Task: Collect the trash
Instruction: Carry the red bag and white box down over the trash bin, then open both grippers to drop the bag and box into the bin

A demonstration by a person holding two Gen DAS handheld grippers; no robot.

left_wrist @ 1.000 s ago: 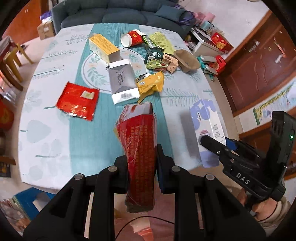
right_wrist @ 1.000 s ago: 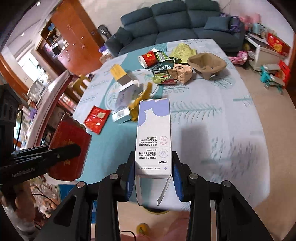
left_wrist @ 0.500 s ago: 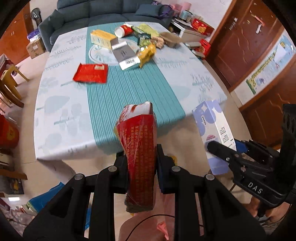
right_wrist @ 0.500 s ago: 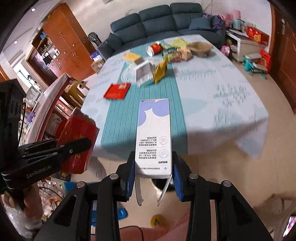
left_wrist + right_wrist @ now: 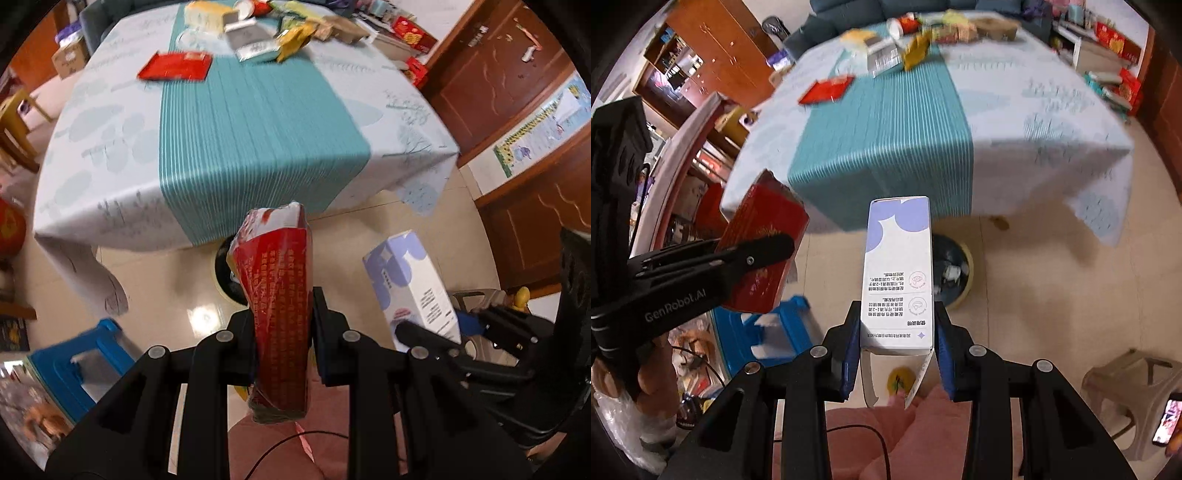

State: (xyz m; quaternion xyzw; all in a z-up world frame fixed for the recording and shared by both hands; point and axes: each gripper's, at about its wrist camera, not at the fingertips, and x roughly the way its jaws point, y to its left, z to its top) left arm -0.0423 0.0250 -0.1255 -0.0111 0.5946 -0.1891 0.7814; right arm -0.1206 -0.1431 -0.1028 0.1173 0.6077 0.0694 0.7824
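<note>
My left gripper (image 5: 283,325) is shut on a red box (image 5: 279,295) wrapped in clear film, held out over the tiled floor. The same red box (image 5: 764,254) shows at the left of the right wrist view. My right gripper (image 5: 895,347) is shut on a tall white and lilac carton (image 5: 897,273), whose bottom flap hangs open. That carton (image 5: 410,284) sits to the right in the left wrist view. A round trash bin (image 5: 955,273) with a yellow rim stands on the floor just beyond both boxes, partly hidden behind them; its rim (image 5: 218,266) peeks out beside the red box.
The table (image 5: 240,122) with a teal and white cloth stands beyond the bin, with a red packet (image 5: 175,66) and several boxes and wrappers at its far end. A blue stool (image 5: 79,362) is on the left, a beige stool (image 5: 1137,384) on the right.
Both grippers have drawn back from over the table and sunk, each still holding its box. The table edge, the floor and the trash bin have come into view below them.
</note>
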